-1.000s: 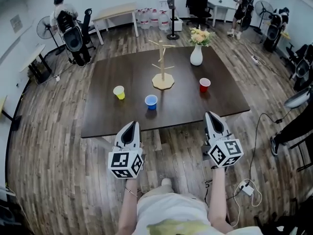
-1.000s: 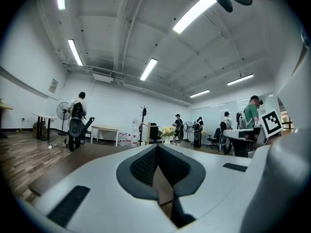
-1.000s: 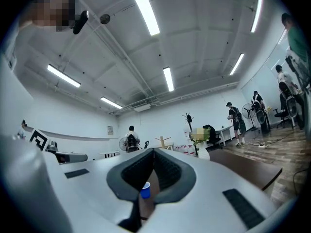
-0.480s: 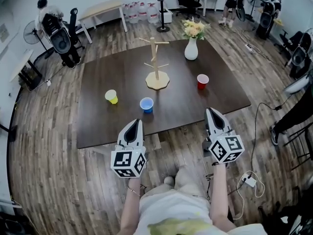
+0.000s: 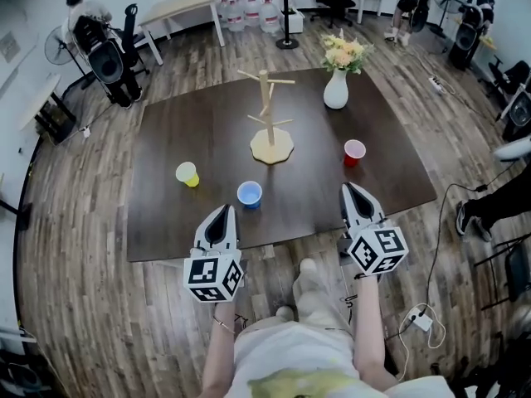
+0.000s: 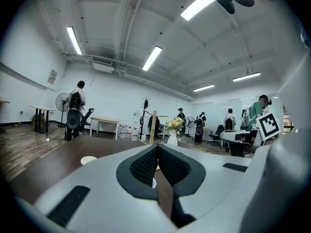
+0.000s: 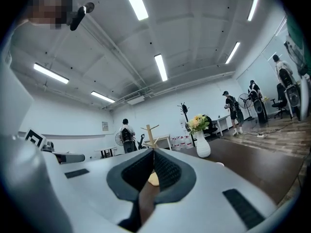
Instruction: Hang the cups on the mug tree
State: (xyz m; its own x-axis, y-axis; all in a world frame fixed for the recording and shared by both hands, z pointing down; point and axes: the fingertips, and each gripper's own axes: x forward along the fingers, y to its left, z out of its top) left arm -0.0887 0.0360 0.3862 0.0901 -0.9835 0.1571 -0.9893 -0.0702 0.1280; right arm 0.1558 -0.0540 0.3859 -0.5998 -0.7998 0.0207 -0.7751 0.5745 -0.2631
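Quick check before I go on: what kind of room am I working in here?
Probably a shared office or lab workspace rather than a home: a plain work desk stands at the far side, large water jugs are lined up in a row, and a pedestal fan stands at the left.

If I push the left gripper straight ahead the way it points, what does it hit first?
Probably the blue cup, seen just past the closed tips of the left gripper; the mug tree stands behind it.

An open-topped yellow cup (image 5: pixel 187 173), blue cup (image 5: pixel 249 194) and red cup (image 5: pixel 354 152) stand apart near the upright wooden mug tree (image 5: pixel 271 123).
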